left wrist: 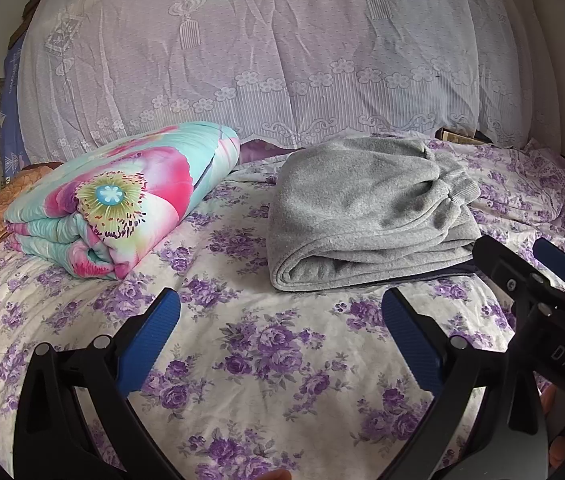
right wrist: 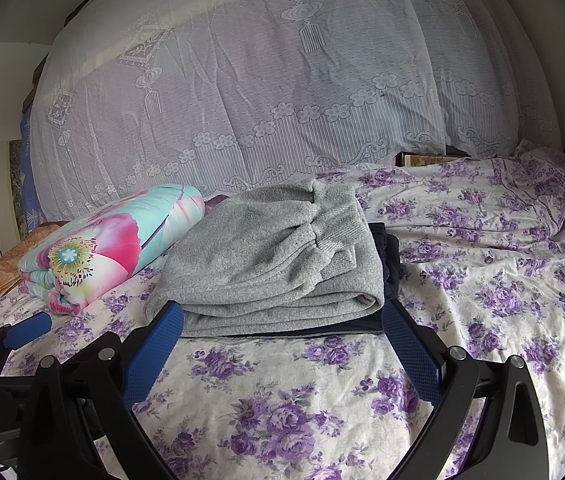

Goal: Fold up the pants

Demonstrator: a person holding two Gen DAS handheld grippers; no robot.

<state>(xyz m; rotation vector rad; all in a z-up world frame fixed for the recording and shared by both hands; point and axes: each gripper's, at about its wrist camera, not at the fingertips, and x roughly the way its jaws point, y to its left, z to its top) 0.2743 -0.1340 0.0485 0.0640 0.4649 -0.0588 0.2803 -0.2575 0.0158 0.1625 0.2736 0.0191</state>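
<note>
One floral bedsheet (left wrist: 266,360), lace curtain (left wrist: 266,48) behind.

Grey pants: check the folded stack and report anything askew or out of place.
The grey pants lie folded, but their ribbed cuffs sit bunched on top. A dark garment underneath sticks out at the right edge. Nothing looks spilled or damaged.

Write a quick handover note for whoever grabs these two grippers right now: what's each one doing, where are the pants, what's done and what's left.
Left hand-held gripper: open, empty, above the floral sheet in front of the pants.
Right hand-held gripper: open, empty, fingers either side of the near edge of the pile, not gripping.
Grey pants: folded into a bundle on the bed, lying on a dark garment. Folded quilt sits to their left.
Done: the grey pants look folded.
Left: probably just tidying or moving the pile; I cannot tell whether the dark garment needs folding.
</note>
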